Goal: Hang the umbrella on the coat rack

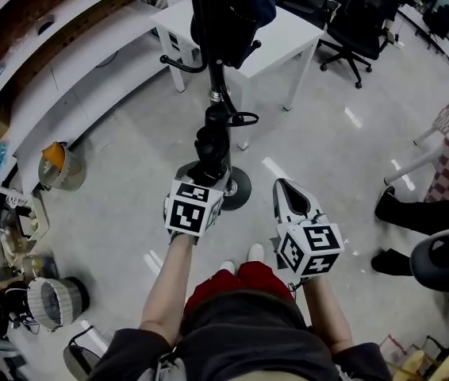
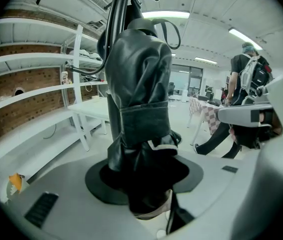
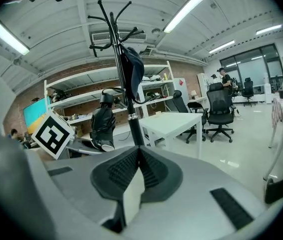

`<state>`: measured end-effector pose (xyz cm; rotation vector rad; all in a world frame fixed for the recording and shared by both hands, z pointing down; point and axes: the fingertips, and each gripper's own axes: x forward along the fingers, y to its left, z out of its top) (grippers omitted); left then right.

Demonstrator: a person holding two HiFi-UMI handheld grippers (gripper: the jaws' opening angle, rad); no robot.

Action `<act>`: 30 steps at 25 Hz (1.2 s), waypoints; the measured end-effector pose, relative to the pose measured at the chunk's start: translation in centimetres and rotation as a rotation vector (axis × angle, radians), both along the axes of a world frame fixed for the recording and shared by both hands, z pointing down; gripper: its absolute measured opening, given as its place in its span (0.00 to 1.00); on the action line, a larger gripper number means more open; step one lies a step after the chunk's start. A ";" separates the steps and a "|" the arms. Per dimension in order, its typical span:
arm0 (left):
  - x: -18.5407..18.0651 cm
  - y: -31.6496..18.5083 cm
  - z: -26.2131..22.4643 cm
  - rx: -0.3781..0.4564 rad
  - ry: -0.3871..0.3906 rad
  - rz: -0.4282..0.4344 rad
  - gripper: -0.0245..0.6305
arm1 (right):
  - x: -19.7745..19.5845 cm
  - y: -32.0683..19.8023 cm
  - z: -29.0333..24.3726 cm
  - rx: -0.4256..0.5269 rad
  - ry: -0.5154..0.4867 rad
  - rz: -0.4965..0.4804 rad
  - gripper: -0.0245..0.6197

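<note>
- Left gripper (image 2: 144, 194) clamps the lower end of the folded black umbrella (image 2: 136, 99), which stands upright out of its jaws
- Seen from the head view, the umbrella's upper end lies against the pole of the coat rack (image 1: 218, 82), above the rack's round base; whether it hangs on any hook cannot be told
- Right gripper (image 3: 134, 166) has its jaws pressed together with nothing between them, just beside the left one
- Dark bag (image 3: 131, 69) hangs high on the rack, and a white table (image 1: 284, 34) stands behind
</note>
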<state>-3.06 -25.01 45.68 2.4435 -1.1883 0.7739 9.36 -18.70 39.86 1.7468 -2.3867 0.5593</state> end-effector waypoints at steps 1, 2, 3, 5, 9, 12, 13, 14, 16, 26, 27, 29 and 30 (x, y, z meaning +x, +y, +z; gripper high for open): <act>0.0 -0.1 0.3 -0.006 -0.001 -0.007 0.33 | 0.1 -0.2 0.2 -0.006 0.000 -0.008 0.07; 0.1 -0.2 0.6 -0.011 -0.002 -0.014 0.33 | 0.1 -0.4 0.4 -0.010 -0.001 -0.015 0.07; 0.2 -0.3 0.9 -0.015 -0.005 -0.020 0.33 | 0.3 -0.6 0.6 -0.014 -0.001 -0.021 0.07; 0.2 -0.4 1.4 -0.022 -0.012 -0.030 0.33 | 0.4 -0.9 1.0 -0.023 -0.003 -0.033 0.07; -0.2 -0.5 2.5 -0.044 -0.021 -0.055 0.33 | 0.1 -1.4 1.6 -0.041 -0.003 -0.059 0.07; -0.4 -0.6 3.3 -0.060 -0.021 -0.074 0.33 | 0.0 -1.8 2.0 -0.050 -0.002 -0.076 0.07; -0.4 -0.6 3.6 -0.065 -0.021 -0.080 0.33 | 0.0 -1.9 2.2 -0.053 -0.002 -0.081 0.07; -0.4 -0.7 3.8 -0.068 -0.021 -0.085 0.33 | 0.1 -2.1 2.3 -0.056 -0.003 -0.085 0.07; -0.4 -0.8 4.1 -0.075 -0.025 -0.092 0.33 | 0.2 -2.4 2.4 -0.061 -0.004 -0.091 0.07; -0.5 -0.5 5.9 -0.120 -0.048 -0.119 0.33 | 0.0 -3.7 3.2 -0.079 -0.016 -0.118 0.07; -0.5 -0.5 6.1 -0.125 -0.047 -0.123 0.33 | 0.0 -3.8 3.2 -0.080 -0.017 -0.120 0.07; -0.5 -0.5 6.4 -0.134 -0.048 -0.128 0.33 | -0.1 -3.9 3.4 -0.084 -0.019 -0.122 0.07; -0.5 -0.6 6.6 -0.138 -0.049 -0.130 0.33 | -0.1 -4.0 3.4 -0.086 -0.020 -0.122 0.07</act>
